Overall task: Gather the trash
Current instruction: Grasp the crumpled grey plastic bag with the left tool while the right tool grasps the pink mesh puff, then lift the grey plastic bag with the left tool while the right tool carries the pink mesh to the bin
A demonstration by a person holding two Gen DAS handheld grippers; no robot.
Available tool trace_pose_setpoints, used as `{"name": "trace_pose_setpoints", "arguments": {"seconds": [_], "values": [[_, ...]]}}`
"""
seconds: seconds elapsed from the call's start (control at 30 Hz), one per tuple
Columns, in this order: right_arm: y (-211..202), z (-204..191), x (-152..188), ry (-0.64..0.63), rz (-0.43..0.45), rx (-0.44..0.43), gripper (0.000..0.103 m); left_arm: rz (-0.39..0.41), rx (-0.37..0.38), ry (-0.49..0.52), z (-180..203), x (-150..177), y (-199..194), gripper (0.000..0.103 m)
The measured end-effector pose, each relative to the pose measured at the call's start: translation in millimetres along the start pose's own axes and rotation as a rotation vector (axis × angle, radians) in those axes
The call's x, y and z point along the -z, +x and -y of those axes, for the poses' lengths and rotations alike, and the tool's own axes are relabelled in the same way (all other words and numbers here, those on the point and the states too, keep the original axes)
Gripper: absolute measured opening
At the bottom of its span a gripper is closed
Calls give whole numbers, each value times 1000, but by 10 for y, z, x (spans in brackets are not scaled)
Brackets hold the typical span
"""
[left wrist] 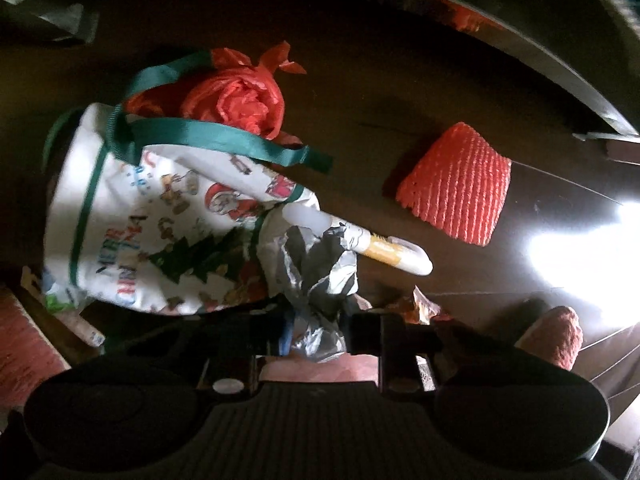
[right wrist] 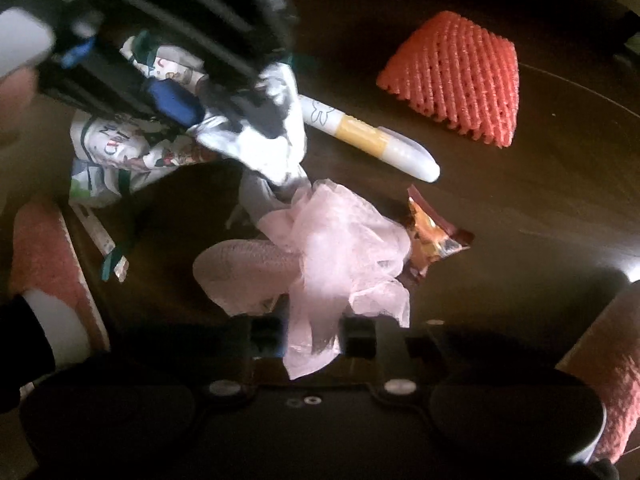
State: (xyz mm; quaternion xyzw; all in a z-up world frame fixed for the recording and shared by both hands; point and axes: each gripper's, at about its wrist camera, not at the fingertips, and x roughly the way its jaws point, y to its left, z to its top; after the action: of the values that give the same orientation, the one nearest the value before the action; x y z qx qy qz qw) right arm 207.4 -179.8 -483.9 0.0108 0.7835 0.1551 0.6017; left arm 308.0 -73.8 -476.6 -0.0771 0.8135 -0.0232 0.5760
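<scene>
From the left wrist, the left gripper is clenched on a crumpled silver wrapper on the dark table; an orange foam net lies ahead to its right. From the right wrist, the right gripper pinches a pale pink plastic wad, with a white marker just beyond.

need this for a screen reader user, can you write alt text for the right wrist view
The right gripper, jaws shut on a crumpled pale pink plastic bag, points down at a dark table. Behind the bag lie an orange snack wrapper, a white and yellow marker and a red foam net; at upper left the left gripper pinches crumpled silver foil.
</scene>
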Motion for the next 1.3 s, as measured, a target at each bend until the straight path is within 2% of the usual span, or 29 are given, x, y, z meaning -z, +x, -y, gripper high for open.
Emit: {"name": "trace_pose_setpoints", "arguments": {"seconds": [0.17, 0.37, 0.5, 0.67, 0.97, 1.3], "values": [[-287, -15, 41, -17, 17, 2, 7, 16, -24, -28, -102, 148, -202, 17], [-786, -94, 136, -21, 77, 3, 5, 47, -14, -64, -223, 410, -590, 17], [-1174, -136, 256, -44, 130, 42, 5, 90, -25, -67, -299, 623, -938, 17], [-1708, -145, 423, -52, 239, 56, 5, 165, 0, -90, -445, 924, -1428, 17], [-2876, -455, 820, -133, 491, 27, 5, 353, 66, -88, -574, 1502, -2462, 17], [-4140, -776, 1099, -236, 771, 18, 5, 640, 126, -5, -355, 2100, -3754, 17]]}}
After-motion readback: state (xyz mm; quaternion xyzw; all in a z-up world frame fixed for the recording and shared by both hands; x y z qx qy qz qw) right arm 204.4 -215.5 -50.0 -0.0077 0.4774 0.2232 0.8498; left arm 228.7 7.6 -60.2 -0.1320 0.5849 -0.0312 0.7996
